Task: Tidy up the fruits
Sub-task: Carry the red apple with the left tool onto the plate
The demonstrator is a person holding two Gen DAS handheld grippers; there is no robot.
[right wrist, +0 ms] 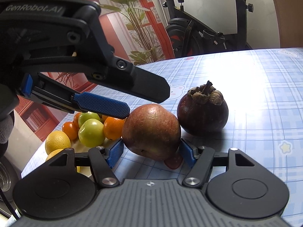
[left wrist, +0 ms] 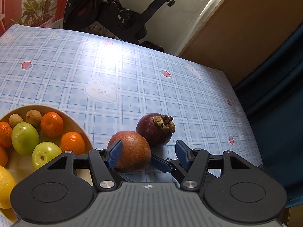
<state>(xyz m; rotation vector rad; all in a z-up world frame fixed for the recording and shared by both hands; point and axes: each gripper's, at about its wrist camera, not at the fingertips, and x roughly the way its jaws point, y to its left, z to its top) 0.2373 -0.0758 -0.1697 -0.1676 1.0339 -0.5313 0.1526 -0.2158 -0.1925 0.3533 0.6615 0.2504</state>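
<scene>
While both grippers sit low over the worktop [left wrist: 151, 71], the red-brown apple [left wrist: 130, 151] is the reference point for everything else. It rests on the blue checked cloth, not lifted.

Left gripper [left wrist: 148, 152]: jaws open, spread wide. One blue pad [left wrist: 114, 156] is right at the apple's side (contact or just short, can't tell); the other pad stands well clear of it, so there is no grip.

Right gripper [right wrist: 151, 154]: jaws open, one blue pad on each side of the apple's near lower part. Both pads look very close to the skin; can't confirm they touch.

In the right wrist view the left gripper comes in from above and to the side of the apple, its blue finger [right wrist: 102, 105] ending at the apple's upper edge.

Mangosteen [left wrist: 155, 128]: just behind the apple, touching or nearly so, stem cap tilted up and away.

Bowl [left wrist: 79, 126]: just beside the apple, on the side of the left gripper's near pad. It holds small oranges [left wrist: 52, 123], green round fruits [left wrist: 24, 138], two brown longans [left wrist: 33, 117] and a lemon [left wrist: 5, 187] at the near rim.

Exercise bike [right wrist: 198, 36]: well behind the apple, past the worktop's far edge.
</scene>
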